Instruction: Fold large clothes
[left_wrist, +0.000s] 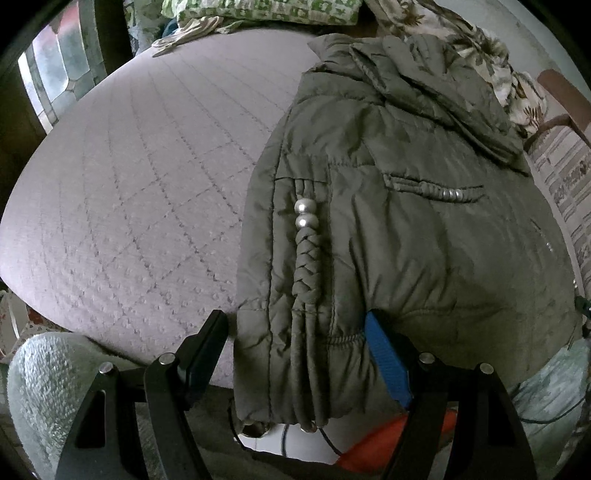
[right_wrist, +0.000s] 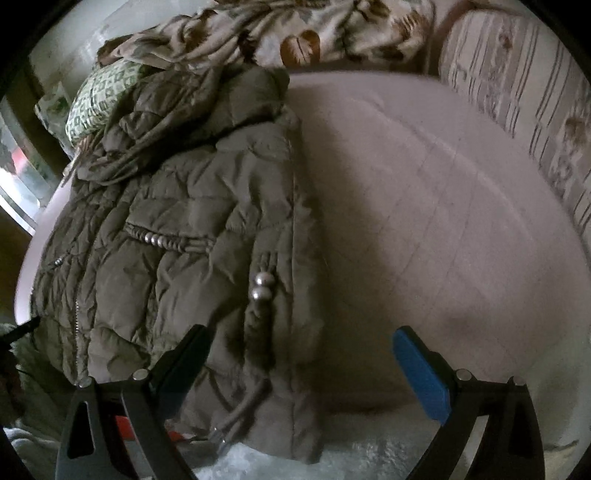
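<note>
One padded olive jacket (left_wrist: 388, 221) lies folded on the quilted lilac bed (left_wrist: 147, 184), its hem hanging over the bed's near edge. The far end of the jacket, where the hood bunches up, runs under a leaf-print blanket (right_wrist: 295, 33), so its full length is hidden. Below the hem something orange (left_wrist: 373, 446) shows only as a sliver, and what it is cannot be made out. The right wrist view is blurred toward the far side of the jacket.

On the jacket two silver beads (left_wrist: 306, 214) sit one above the other on a braided cord; a second row of smaller beads trims one pocket slit (left_wrist: 436, 190).

The left gripper (left_wrist: 299, 354) stands wide, its two fingers straddling the jacket's hem; whether the blue pad (left_wrist: 388, 362) presses the cloth cannot be told. The right gripper (right_wrist: 299, 369) is also wide, one finger over the jacket's edge, the other over bare bed beside the jacket.
</note>
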